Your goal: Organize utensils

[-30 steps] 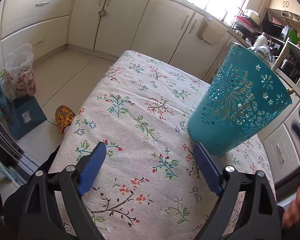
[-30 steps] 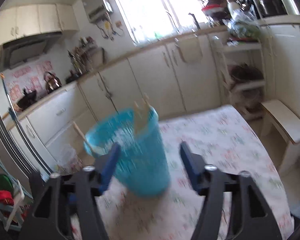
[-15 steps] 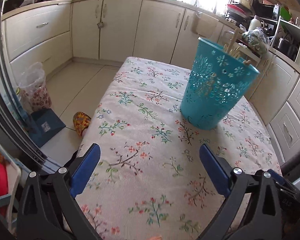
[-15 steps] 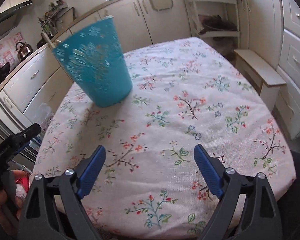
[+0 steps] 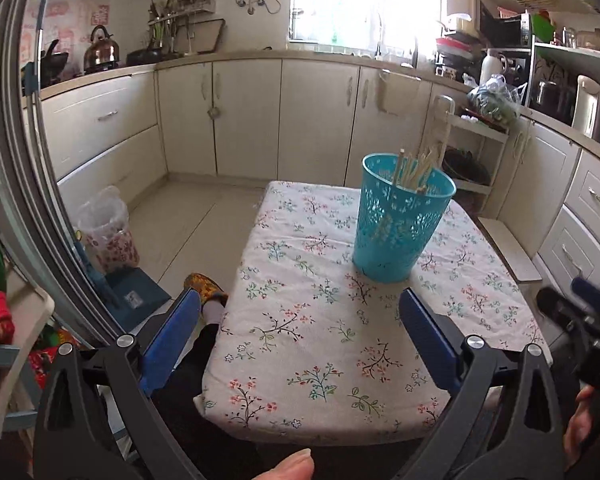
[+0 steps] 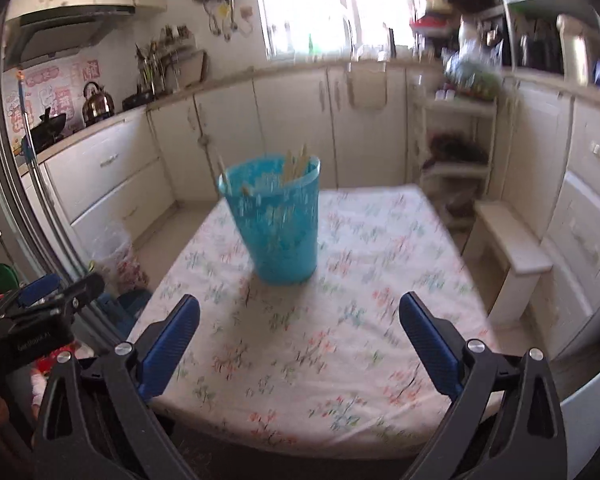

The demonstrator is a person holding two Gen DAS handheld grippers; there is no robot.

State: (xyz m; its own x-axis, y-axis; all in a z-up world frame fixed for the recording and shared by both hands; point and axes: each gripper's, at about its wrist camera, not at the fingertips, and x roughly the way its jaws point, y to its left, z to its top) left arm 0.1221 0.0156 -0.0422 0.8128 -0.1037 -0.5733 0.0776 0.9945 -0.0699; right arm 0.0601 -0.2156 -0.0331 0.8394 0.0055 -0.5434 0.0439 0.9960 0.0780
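Basket (image 5: 400,220) beyond empty claw (image 5: 300,328) (untouched)

Teal basket (image 5: 400,220) — white tablecloth (image 5: 320,344) with floral sprigs.

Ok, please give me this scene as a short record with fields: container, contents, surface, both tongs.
container: teal perforated plastic basket, upright on the table
contents: pale wooden chopsticks, leaning inside
surface: floral tablecloth, nothing else on it
left tongs: open, holding nothing
right tongs: opening, nothing between them
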